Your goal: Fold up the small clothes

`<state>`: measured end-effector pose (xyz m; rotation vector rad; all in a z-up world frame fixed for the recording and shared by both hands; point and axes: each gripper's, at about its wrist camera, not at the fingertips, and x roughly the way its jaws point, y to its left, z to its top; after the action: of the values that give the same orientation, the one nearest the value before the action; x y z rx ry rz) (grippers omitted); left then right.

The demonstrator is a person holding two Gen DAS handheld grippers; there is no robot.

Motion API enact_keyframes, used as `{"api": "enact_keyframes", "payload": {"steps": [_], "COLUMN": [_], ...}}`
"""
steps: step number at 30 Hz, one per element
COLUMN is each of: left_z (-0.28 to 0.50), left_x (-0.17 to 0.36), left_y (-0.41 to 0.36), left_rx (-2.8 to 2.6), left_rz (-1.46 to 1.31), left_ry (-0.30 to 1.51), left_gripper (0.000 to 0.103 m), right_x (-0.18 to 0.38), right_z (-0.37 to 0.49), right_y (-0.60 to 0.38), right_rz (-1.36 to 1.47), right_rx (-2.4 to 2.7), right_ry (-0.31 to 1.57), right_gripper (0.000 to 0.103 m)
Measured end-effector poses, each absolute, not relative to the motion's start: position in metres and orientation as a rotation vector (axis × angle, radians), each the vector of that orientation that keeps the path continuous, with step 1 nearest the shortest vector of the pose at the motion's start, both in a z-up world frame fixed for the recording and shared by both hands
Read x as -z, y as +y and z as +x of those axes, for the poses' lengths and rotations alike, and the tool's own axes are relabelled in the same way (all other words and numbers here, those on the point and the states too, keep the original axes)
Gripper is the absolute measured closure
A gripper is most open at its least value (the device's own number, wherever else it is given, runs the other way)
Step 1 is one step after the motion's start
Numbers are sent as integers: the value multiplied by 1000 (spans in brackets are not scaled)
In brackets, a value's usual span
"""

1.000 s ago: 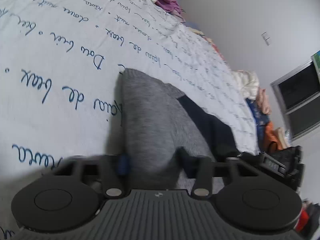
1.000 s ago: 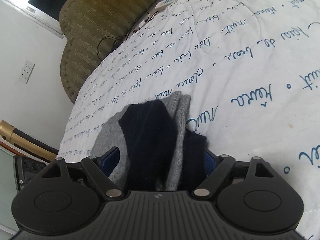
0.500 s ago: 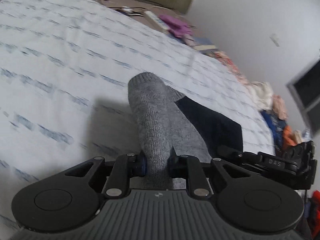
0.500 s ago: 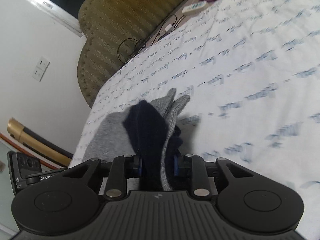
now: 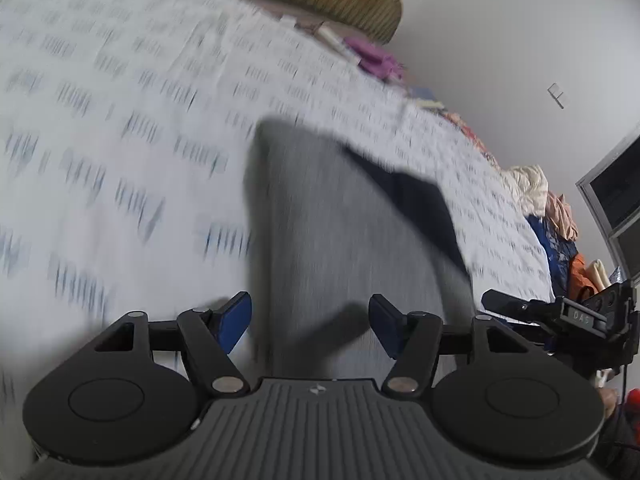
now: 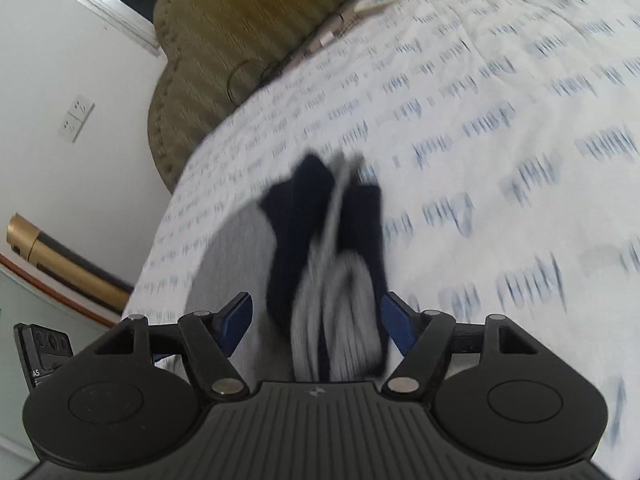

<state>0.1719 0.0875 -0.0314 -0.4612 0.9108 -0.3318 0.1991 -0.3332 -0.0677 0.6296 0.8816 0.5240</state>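
Note:
A pair of grey socks with navy heels and toes (image 5: 340, 216) lies on the white bedspread (image 5: 120, 140) printed with blue script. In the left wrist view my left gripper (image 5: 310, 320) is opening; its blue pads stand apart on either side of the grey sock end, clear of the cloth. In the right wrist view the socks (image 6: 336, 256) show navy parts and bunched grey folds. My right gripper (image 6: 316, 320) is opening too, its pads wide of the bunched end, which lies between them. The other gripper's black body (image 5: 580, 316) shows at the right. Both views are motion-blurred.
An olive padded headboard (image 6: 248, 28) stands at the far end of the bed. A purple cloth (image 5: 376, 60) and a white remote (image 6: 376, 0) lie near it. Piled clothes (image 5: 560, 216) sit at the bed's right side. White wall with sockets (image 6: 76, 116) on the left.
Half a second ago both grippers were pinched on the sock ends. Both have since spread their pads and let the socks go, and both views have pulled back and gone blurred.

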Motion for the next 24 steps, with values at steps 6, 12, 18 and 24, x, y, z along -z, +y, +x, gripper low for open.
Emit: {"api": "enact_keyframes", "payload": {"steps": [6, 12, 18, 24], "left_z": [157, 156, 148, 146], "left_x": [50, 16, 50, 25], "left_y": [72, 91, 91, 106], "left_rx": [350, 396, 355, 402], "left_rz": [-439, -425, -414, -522], "left_ry": [968, 954, 1033, 1017], "left_gripper": [83, 90, 89, 92], "right_x": [91, 71, 97, 93], "right_z": [161, 149, 137, 138], "right_y": [-306, -294, -301, -312], "right_rz": [605, 565, 604, 736], "right_rx": [-601, -660, -642, -659], "right_ry": [951, 939, 989, 963], "right_gripper": [40, 90, 90, 90]}}
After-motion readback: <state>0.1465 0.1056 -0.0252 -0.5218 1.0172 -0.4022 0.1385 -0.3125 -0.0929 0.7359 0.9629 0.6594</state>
